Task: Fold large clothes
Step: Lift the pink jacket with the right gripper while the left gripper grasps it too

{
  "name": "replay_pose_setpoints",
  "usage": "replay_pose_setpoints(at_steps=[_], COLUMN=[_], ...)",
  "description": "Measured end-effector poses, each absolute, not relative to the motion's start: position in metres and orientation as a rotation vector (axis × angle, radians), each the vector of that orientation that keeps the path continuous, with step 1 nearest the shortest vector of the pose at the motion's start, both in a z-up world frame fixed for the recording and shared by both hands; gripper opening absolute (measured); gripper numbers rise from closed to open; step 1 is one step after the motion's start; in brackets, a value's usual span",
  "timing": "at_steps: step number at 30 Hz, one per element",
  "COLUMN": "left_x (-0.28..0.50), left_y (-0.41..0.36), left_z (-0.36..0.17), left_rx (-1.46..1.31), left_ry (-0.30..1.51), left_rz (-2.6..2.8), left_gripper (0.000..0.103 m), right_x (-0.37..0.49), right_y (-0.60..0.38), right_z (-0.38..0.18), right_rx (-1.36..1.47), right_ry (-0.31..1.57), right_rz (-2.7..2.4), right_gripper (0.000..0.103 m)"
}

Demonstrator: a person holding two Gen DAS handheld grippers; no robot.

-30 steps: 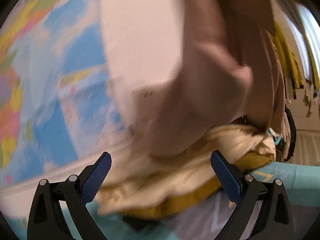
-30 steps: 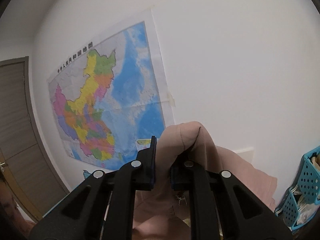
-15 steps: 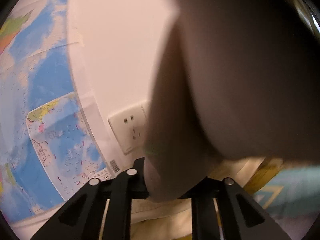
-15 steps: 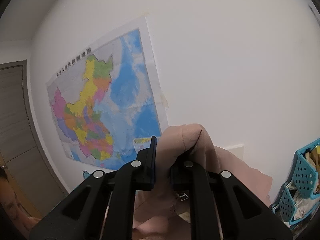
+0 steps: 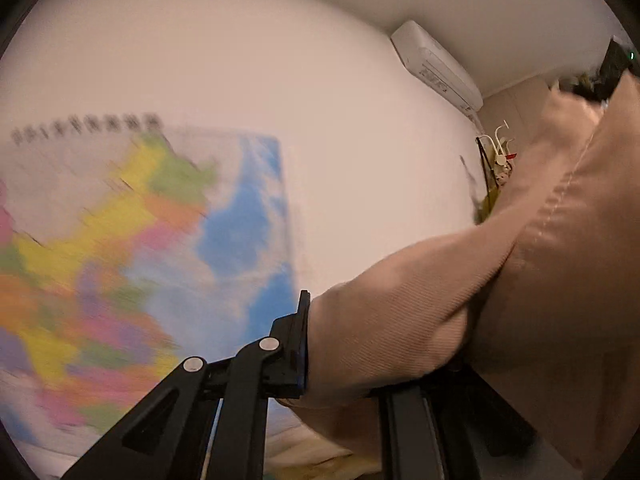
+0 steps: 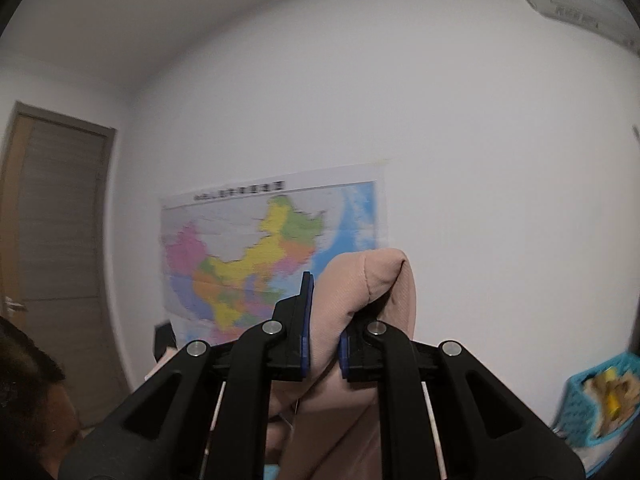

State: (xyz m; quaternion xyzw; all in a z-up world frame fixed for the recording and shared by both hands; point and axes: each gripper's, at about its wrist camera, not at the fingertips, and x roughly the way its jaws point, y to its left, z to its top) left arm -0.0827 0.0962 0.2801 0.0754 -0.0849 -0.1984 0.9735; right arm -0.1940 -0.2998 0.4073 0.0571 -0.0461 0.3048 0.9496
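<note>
A large pink ribbed garment hangs lifted in the air, stretched across the right half of the left wrist view. My left gripper is shut on a thick fold of it; the cloth covers the right finger. In the right wrist view the same pink garment bulges up between the blue pads, and my right gripper is shut on that bunched edge. More of the cloth hangs down below the fingers. Both grippers point roughly level at the wall.
A coloured wall map hangs ahead, beside a brown door at left. An air conditioner sits high on the wall. A blue basket with clothes is at lower right. A person's head shows at lower left.
The left gripper went from open over the clothes pile to shut on the pink garment, then rose with it. The right gripper, still gripping, has risen and swung so the map sits lower.
</note>
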Motion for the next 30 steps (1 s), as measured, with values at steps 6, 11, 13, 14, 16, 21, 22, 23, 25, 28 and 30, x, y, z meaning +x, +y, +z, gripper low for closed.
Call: replay_pose_setpoints(at_steps=[6,11,13,14,16,21,22,23,25,28,30], left_x=[-0.205,-0.231,-0.199,-0.178,-0.135,0.001,0.012,0.031,0.056,0.063,0.063], left_y=[0.145,0.190,0.205,0.209,0.221,0.263,0.266,0.273,0.285,0.302,0.309], left_z=[0.293,0.274,0.249,0.239,0.204,0.074,0.060,0.040,0.014,-0.004,-0.005], left_rx=[0.278,0.358,0.376,0.372,0.342,0.262,0.252,0.233,0.196,0.148,0.130], left_ry=[-0.127,-0.013,0.104,0.157,0.299,0.684,0.717,0.773,0.840,0.885,0.893], left_rz=[-0.201,-0.050,-0.004,0.004,0.025,0.089,0.097,0.102,0.109,0.094,0.074], left_gripper=[0.011,0.011,0.011,0.011,0.011,0.011,0.011,0.011,0.011,0.013,0.016], right_x=[-0.207,-0.140,-0.102,-0.073,-0.030,0.068,0.085,0.099,0.116,0.119,0.101], right_y=[-0.258,-0.219,-0.200,-0.183,-0.158,-0.110,-0.106,-0.104,-0.106,-0.111,-0.111], right_z=[0.357,0.284,0.251,0.225,0.182,0.064,0.042,0.023,0.005,0.004,0.022], right_rx=[0.156,0.298,0.343,0.359,0.384,0.382,0.402,0.415,0.417,0.350,0.203], right_ry=[-0.002,0.217,0.338,0.432,0.574,0.900,0.949,0.991,1.023,1.036,0.981], right_rz=[0.811,0.947,0.961,0.953,0.929,0.791,0.762,0.721,0.672,0.637,0.603], right_gripper=[0.011,0.011,0.011,0.011,0.011,0.011,0.011,0.012,0.021,0.042,0.061])
